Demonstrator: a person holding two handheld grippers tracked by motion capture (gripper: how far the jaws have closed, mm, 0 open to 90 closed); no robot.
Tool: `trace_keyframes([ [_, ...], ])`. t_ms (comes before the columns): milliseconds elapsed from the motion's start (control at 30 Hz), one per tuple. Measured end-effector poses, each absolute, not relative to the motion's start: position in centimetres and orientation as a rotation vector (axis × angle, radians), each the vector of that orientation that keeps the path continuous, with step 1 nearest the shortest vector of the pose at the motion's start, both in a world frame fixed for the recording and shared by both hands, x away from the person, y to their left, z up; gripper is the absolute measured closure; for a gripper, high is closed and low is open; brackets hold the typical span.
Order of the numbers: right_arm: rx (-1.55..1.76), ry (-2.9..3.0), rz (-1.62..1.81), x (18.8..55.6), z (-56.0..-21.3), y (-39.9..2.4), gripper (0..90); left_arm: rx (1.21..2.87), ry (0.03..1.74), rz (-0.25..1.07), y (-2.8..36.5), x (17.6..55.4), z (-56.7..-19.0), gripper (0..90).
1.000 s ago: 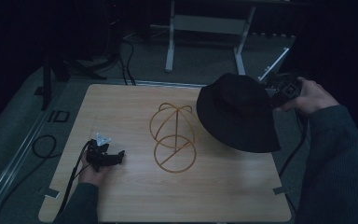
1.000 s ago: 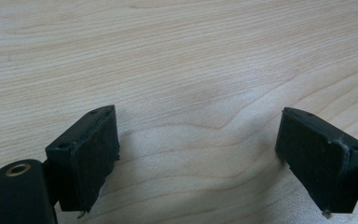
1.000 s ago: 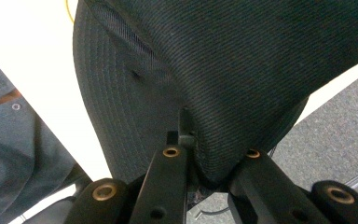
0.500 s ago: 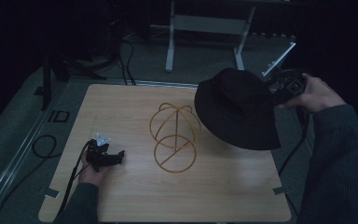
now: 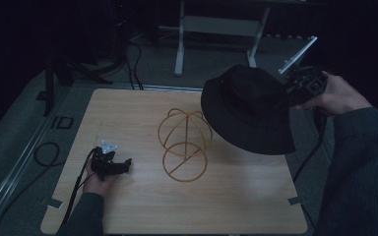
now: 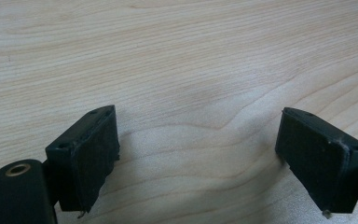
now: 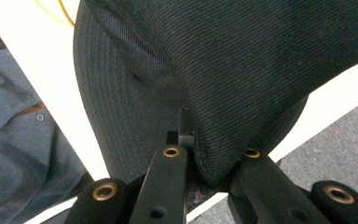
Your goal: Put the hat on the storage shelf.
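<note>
A black bucket hat point(image 5: 248, 108) hangs in the air over the right part of the wooden table point(image 5: 142, 206), tilted, with its crown up and left. My right gripper point(image 5: 295, 91) is shut on the hat's brim at the far right; in the right gripper view the dark fabric point(image 7: 223, 79) is pinched between the two jaws. A gold wire hat stand point(image 5: 184, 142) stands at the table's middle, just left of and below the hat. My left gripper point(image 5: 123, 164) rests on the table at the left, open, its pads point(image 6: 91, 154) wide apart over bare wood.
Cables point(image 5: 47, 155) trail off the table's left edge onto the grey floor. A metal frame leg point(image 5: 179, 37) stands beyond the far edge. The person's right sleeve point(image 5: 359, 172) reaches along the table's right side.
The right hand has lifted the hat a little higher and slightly left, toward the stand. The left gripper has stayed where it was.
</note>
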State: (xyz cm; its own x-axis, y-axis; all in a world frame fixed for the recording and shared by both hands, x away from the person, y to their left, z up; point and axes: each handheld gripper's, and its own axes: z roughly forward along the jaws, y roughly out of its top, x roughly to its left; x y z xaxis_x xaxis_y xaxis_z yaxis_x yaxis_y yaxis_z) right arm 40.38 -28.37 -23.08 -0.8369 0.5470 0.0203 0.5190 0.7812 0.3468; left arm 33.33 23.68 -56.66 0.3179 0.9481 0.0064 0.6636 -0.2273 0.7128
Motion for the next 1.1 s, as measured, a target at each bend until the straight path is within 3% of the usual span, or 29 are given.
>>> trace_keyframes([
  [1100, 0.704, 2.913, 0.588, 40.1, -21.3, -24.4, 87.5, 1.980, 1.419, 0.600, 23.7, 33.3, -56.6, 13.6],
])
